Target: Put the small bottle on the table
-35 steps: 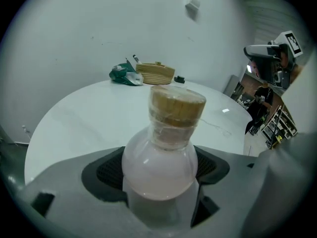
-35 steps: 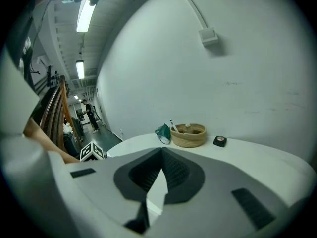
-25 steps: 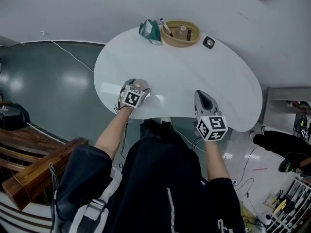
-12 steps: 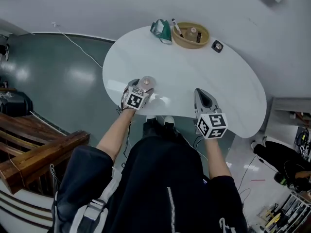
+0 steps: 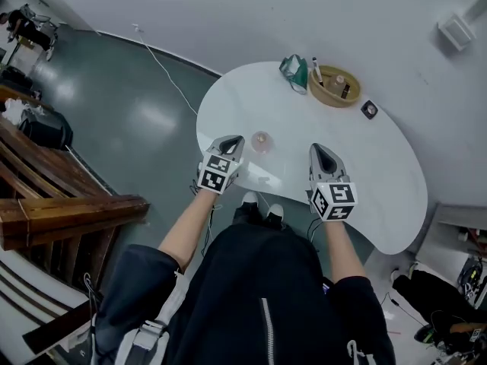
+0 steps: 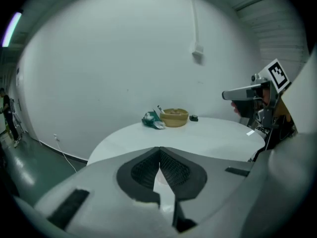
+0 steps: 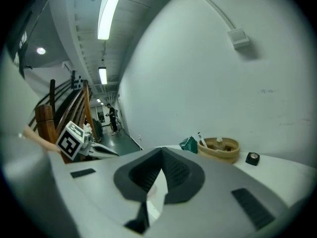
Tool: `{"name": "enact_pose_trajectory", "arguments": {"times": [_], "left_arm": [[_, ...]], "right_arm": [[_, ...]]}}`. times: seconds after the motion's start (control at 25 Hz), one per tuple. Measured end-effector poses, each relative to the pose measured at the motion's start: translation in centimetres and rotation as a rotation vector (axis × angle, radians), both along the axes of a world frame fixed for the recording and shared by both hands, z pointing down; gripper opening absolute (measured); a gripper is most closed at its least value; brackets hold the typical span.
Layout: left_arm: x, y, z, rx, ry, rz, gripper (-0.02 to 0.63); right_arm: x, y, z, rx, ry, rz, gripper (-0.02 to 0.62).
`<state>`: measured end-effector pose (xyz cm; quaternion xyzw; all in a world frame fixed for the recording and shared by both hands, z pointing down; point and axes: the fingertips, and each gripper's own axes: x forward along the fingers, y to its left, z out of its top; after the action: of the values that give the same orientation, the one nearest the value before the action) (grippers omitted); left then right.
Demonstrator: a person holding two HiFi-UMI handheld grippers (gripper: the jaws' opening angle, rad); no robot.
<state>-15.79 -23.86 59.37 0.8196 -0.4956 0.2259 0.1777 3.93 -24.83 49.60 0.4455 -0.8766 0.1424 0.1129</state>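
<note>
1. The left gripper (image 5: 233, 141) is clenched: in its own view (image 6: 159, 150) the two dark pads meet along a seam from the tip down, and nothing is between them
2. It hangs over the near edge of the table (image 5: 365, 158), tips pointing toward the far side. It touches no object
3. The right gripper (image 5: 319, 149) is clenched as well. Its view (image 7: 161, 151) shows the pads pressed together at the tip, with only a thin wedge of pale surface showing through lower down, and it is empty
4. It hovers over the table's near edge beside the left one, and the two are well apart
5. The bottle (image 5: 261, 141) stands upright on the table, free of both grippers. It lies between them, just beside the left tips and farther from the right
6. Seen from above it is small and round, with a pinkish-tan top and a pale, glassy body. Finer detail is too small to tell
7. At the far end of the table sit a basket (image 5: 335, 87), a green pouch (image 5: 293, 71) touching its left side, and a black disc (image 5: 370, 109) to its right
</note>
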Motion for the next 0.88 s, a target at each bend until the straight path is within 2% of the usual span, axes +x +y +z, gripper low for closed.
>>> {"name": "enact_pose_trajectory", "arguments": {"times": [0.12, 0.36, 0.52, 0.68, 0.88], "left_arm": [[-0.4, -0.3, -3.9, 0.062, 0.055, -0.017, 0.006], [-1.4, -0.7, -10.2, 0.189, 0.079, -0.057, 0.006], [-2.1, -0.5, -11.4, 0.214, 0.069, -0.084, 0.006], [-1.6, -0.1, -11.6, 0.239, -0.004, -0.064, 0.006], [-0.9, 0.0, -12.0, 0.250, 0.007, -0.056, 0.006]], "right_arm": [[-0.7, -0.8, -1.1, 0.040, -0.008, -0.015, 0.002], [-2.2, -1.5, -2.4, 0.090, -0.030, -0.048, 0.000], [-3.0, -1.5, -3.2, 0.103, -0.044, -0.069, 0.000], [-3.2, -1.5, -3.3, 0.102, -0.046, -0.081, 0.000], [-3.0, -1.6, -3.4, 0.106, -0.051, -0.075, 0.000]]}}
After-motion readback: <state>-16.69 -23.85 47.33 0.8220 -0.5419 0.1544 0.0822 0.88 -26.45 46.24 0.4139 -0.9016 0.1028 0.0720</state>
